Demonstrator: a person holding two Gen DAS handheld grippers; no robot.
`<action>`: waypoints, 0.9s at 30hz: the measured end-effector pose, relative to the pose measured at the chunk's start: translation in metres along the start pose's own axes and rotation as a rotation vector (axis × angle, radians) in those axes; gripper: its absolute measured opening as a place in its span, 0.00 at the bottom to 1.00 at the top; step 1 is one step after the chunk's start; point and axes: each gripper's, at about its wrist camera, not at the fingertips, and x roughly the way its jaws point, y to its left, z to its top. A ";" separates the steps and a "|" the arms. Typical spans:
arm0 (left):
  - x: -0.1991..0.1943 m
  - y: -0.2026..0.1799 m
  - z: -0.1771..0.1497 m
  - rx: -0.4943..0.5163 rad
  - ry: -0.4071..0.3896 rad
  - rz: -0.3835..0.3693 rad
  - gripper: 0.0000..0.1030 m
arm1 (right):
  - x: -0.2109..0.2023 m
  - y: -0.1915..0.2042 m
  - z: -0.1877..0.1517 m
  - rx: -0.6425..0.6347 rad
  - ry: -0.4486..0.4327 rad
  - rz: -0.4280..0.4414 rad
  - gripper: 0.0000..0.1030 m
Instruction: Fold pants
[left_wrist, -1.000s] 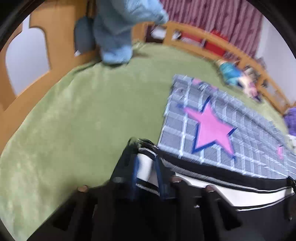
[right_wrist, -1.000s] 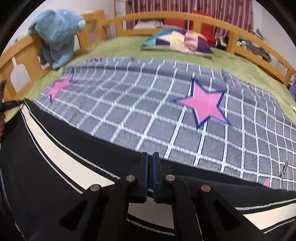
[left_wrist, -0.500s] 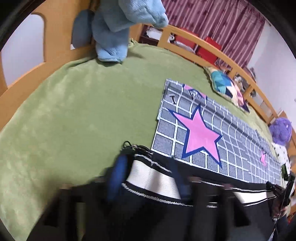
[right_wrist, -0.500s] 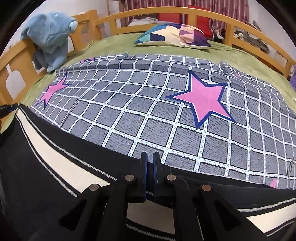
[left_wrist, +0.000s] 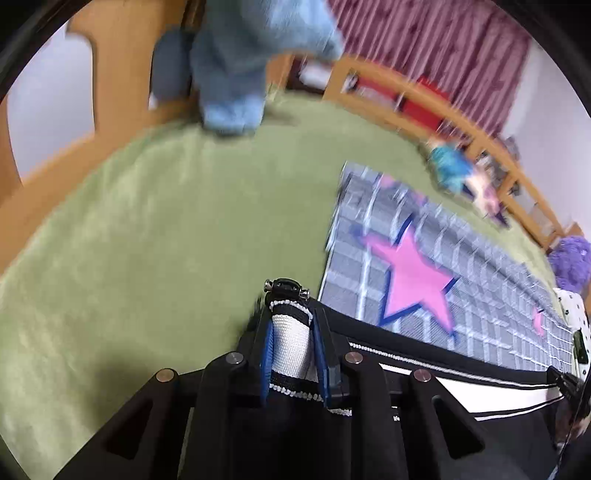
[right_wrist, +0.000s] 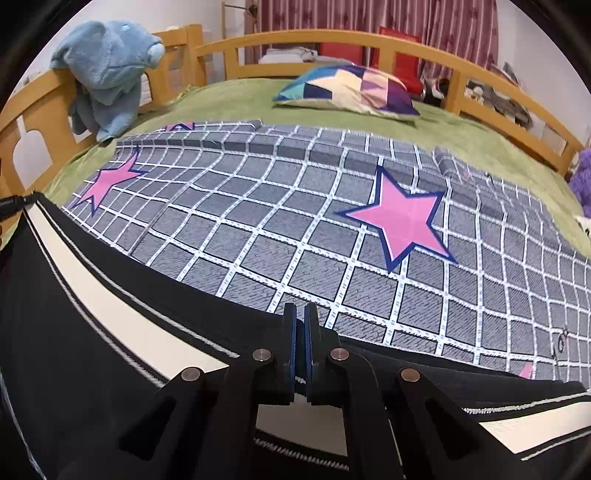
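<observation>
- Left gripper (left_wrist: 291, 345), black with blue pads, was clamped on a bunched white-and-black striped end of the black pants with white side stripe (left_wrist: 424, 373); a small black metal clip or toggle showed just past the fingertips.
- Right gripper (right_wrist: 300, 347) was pressed together on the near edge of the same pants (right_wrist: 92, 295), fabric pinched thin between its pads.
- Pants stretched taut between the two grippers, across the near edge of the bed, white stripe running left to right.
- Just beyond the pants lay a grey grid-patterned quilt with pink stars (right_wrist: 295, 221), spread flat over a green bedsheet (left_wrist: 166, 240).
- Far side: a multicoloured geometric-patterned pillow (right_wrist: 347, 92) on the sheet, near the curved wooden bed rail (right_wrist: 369, 40).
- Far left: a blue plush elephant toy (right_wrist: 107, 70) slumped against the rail.
- Right edge: a purple fuzzy plush toy (left_wrist: 570, 262), partly cut off.
- Dark red striped curtains (right_wrist: 369, 16) behind the bed.
- Left wrist view was motion-blurred; fine detail there unclear.
</observation>
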 end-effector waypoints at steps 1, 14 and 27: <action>0.006 -0.002 -0.002 0.001 0.017 0.023 0.24 | 0.011 -0.001 -0.002 0.001 0.032 -0.012 0.04; -0.044 -0.063 -0.033 0.075 -0.034 0.108 0.63 | -0.060 -0.094 -0.034 0.103 -0.048 -0.165 0.49; -0.063 -0.121 -0.078 0.134 0.040 -0.003 0.64 | -0.058 -0.155 -0.067 0.247 -0.027 -0.301 0.42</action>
